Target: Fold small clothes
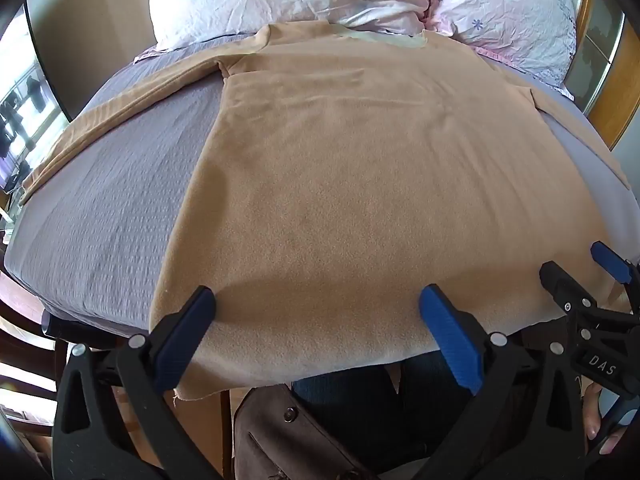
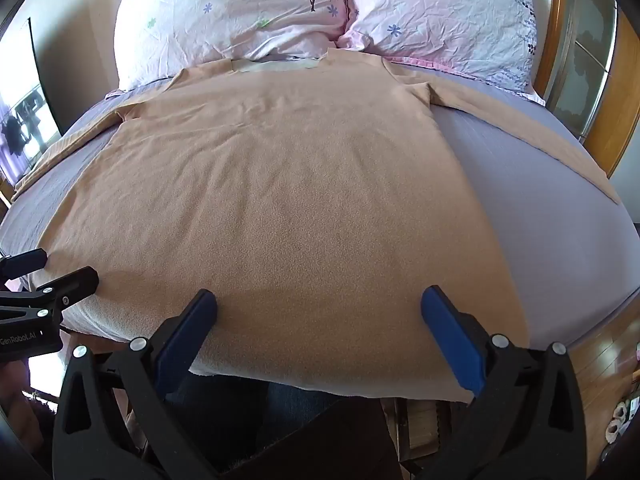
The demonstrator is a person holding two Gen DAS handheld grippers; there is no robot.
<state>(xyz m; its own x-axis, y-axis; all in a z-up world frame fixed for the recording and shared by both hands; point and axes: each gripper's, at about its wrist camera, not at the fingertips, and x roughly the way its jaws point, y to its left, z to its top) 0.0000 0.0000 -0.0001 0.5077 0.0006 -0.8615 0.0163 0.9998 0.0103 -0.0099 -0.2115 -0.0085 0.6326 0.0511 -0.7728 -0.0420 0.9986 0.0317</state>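
A tan long-sleeved shirt (image 1: 360, 168) lies flat on the bed, collar toward the pillows, hem hanging over the near edge; it also shows in the right wrist view (image 2: 288, 200). Both sleeves are spread out to the sides. My left gripper (image 1: 316, 300) is open and empty, just above the hem near the shirt's left bottom corner. My right gripper (image 2: 318, 300) is open and empty above the hem near the right bottom corner. The right gripper also shows in the left wrist view (image 1: 580, 268), and the left gripper in the right wrist view (image 2: 60, 268).
A grey-lilac bedsheet (image 1: 100, 216) covers the bed. Two floral pillows (image 2: 240, 16) lie behind the collar. A wooden headboard (image 2: 624, 92) stands at the right. The person's jeans (image 1: 360, 404) are below the bed edge.
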